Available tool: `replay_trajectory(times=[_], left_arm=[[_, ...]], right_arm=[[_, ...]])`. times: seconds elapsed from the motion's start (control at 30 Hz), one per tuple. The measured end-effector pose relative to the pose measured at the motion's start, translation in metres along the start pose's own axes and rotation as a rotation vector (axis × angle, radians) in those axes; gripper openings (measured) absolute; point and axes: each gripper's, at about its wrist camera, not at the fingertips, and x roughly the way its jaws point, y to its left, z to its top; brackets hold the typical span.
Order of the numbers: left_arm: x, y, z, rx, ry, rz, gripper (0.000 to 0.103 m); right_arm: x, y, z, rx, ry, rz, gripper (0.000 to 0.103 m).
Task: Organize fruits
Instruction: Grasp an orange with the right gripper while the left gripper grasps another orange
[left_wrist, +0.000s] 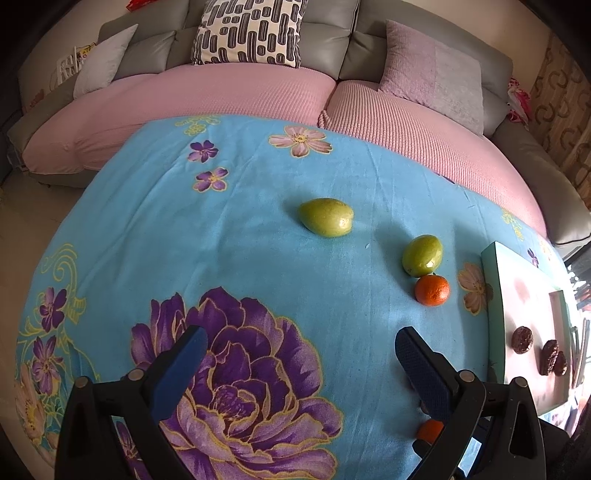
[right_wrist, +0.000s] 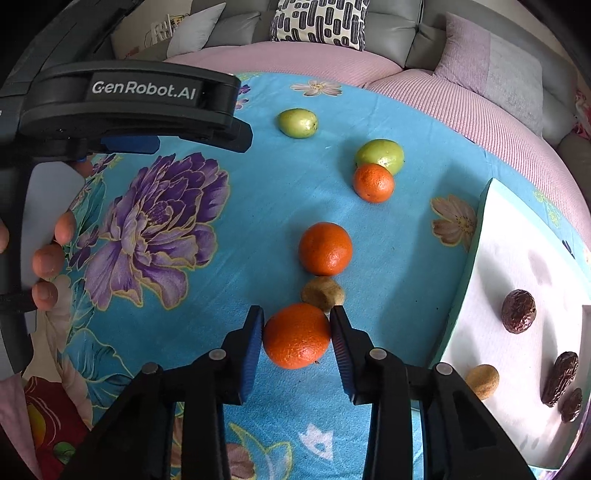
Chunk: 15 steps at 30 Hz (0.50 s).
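My right gripper (right_wrist: 297, 328) is shut on an orange mandarin (right_wrist: 297, 336), its blue pads touching both sides, low over the blue flowered cloth. Just beyond it lie a small tan fruit (right_wrist: 322, 293) and a second mandarin (right_wrist: 325, 248). Farther off, a third mandarin (right_wrist: 373, 182) touches a green fruit (right_wrist: 380, 155), and another green fruit (right_wrist: 297, 123) lies alone. My left gripper (left_wrist: 301, 343) hangs open over the purple flower print, nothing between its fingers. Ahead of it are the two green fruits (left_wrist: 325, 216) (left_wrist: 422, 255) and a mandarin (left_wrist: 432, 290).
A white tray (right_wrist: 509, 258) with a teal rim sits at the right, holding several dark wrinkled fruits (right_wrist: 518, 311) and a tan one (right_wrist: 482, 381). A hand (right_wrist: 51, 254) grips the left tool's handle. A sofa with pink covers and cushions (left_wrist: 251, 29) borders the far edge.
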Motion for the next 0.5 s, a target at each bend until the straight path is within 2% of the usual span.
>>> replay_trajectory(times=[0.17, 0.33, 0.4, 0.47, 0.5], left_arm=[[-0.001, -0.002, 0.0, -0.03, 0.003, -0.051, 0.103], [0.006, -0.016, -0.003, -0.027, 0.022, -0.119, 0.102], [0.014, -0.025, -0.006, -0.017, 0.051, -0.148, 0.101], [0.021, -0.035, -0.009, -0.009, 0.079, -0.193, 0.097], [0.024, -0.04, -0.011, -0.004, 0.091, -0.215, 0.091]], right_arm=[[-0.015, -0.015, 0.003, 0.043, -0.05, -0.023, 0.038], [-0.03, -0.054, -0.001, 0.144, -0.075, -0.103, 0.038], [-0.039, -0.071, -0.005, 0.201, -0.102, -0.076, 0.038], [-0.05, -0.081, -0.006, 0.233, -0.139, -0.073, 0.038], [-0.055, -0.083, -0.005, 0.229, -0.152, -0.092, 0.038]])
